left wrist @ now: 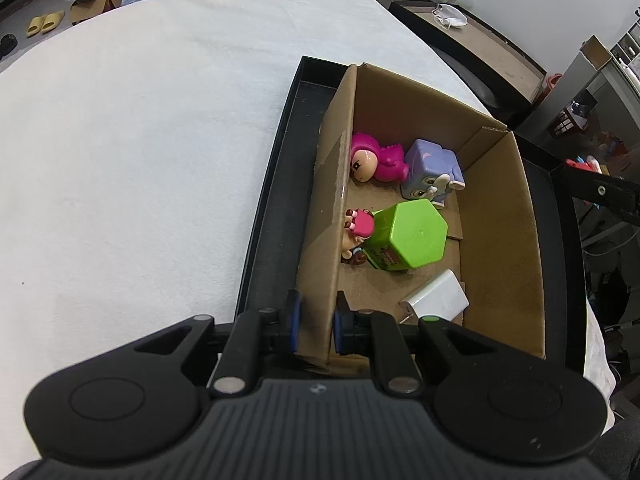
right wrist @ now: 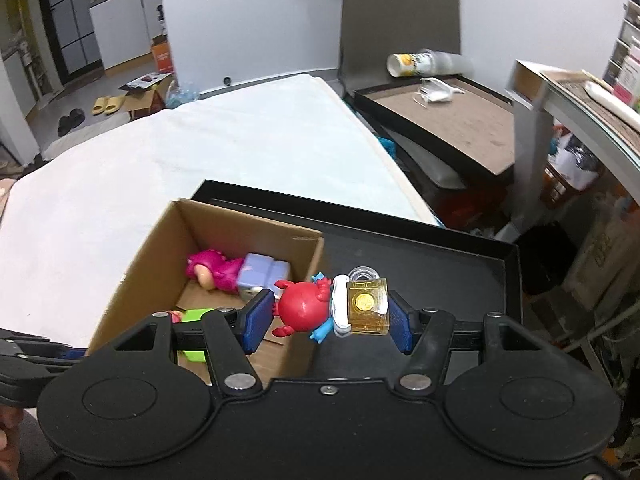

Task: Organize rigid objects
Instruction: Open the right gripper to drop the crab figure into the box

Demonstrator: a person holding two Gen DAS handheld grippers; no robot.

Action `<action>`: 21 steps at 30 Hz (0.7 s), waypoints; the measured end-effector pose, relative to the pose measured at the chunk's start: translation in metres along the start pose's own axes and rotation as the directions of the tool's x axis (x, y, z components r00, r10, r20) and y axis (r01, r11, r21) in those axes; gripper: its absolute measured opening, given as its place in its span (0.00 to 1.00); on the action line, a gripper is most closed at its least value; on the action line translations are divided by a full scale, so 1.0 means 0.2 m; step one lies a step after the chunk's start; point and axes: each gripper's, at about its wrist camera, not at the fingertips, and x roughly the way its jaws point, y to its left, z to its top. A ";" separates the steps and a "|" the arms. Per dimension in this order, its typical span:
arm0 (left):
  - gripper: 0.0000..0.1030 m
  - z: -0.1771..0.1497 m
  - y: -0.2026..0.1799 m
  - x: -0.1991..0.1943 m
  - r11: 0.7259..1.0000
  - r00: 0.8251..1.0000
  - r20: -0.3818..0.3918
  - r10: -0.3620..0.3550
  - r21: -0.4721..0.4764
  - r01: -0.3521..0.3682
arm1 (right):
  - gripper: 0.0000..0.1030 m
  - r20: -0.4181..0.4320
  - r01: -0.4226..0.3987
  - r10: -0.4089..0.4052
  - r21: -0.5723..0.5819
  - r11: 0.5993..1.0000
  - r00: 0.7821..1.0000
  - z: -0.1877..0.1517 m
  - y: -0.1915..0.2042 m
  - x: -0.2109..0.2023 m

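Two grippers and eight listed items, entered by size, largest first.

Counter (left wrist: 120, 160): covered in white cloth, bare apart from the tray at its right end.

Tray (right wrist: 440, 264): black, shallow, carried the box on its left part; its right part lay open.

Cardboard box (left wrist: 500, 208): open-topped, stood inside the tray. Left gripper (left wrist: 316, 328) was clenched on the near end of its left wall, one pad outside and one inside, steadying it.

Green hexagonal container (left wrist: 412, 236): lay on its side mid-box.

Purple toy (left wrist: 432, 168) and pink doll (left wrist: 376, 158): lay side by side, touching, at the far end of the box.

White charger (left wrist: 438, 298): at the near end, prongs toward the left gripper.

Small figure with pink feet (left wrist: 358, 226): wedged between the green container and the left wall.

Red crab figure on an amber block (right wrist: 336, 306): grasped by the right gripper (right wrist: 328, 318), long axis running crosswise from pad to pad, crab end at the left pad, block at the right. It hung above the box's right wall, half over the box and half over the tray. Judged: the free patch of box floor lay left and below, so the coming move likely called for a shift leftward before release. Right hand was the only one placed to do it.
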 end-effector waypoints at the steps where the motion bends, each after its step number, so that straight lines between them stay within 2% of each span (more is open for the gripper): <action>1: 0.14 0.00 0.00 0.00 1.000 1.000 0.000 -0.001 0.002 0.001 | 0.57 0.000 -0.002 0.002 -0.004 1.000 1.000 0.00 0.01 0.00; 15: 0.15 0.01 0.02 0.00 1.000 1.000 -0.005 -0.014 0.002 0.014 | 0.57 -0.022 -0.028 0.027 -0.053 0.998 0.999 0.02 0.17 0.05; 18: 0.15 0.01 0.01 0.00 1.000 1.000 -0.006 -0.014 0.003 0.014 | 0.66 -0.011 -0.004 0.003 -0.088 0.996 1.000 0.01 0.19 0.05; 21: 0.15 0.01 0.01 0.00 1.000 1.000 -0.006 -0.013 0.002 0.013 | 0.67 -0.013 -0.009 0.008 -0.080 0.997 1.000 0.01 0.18 0.04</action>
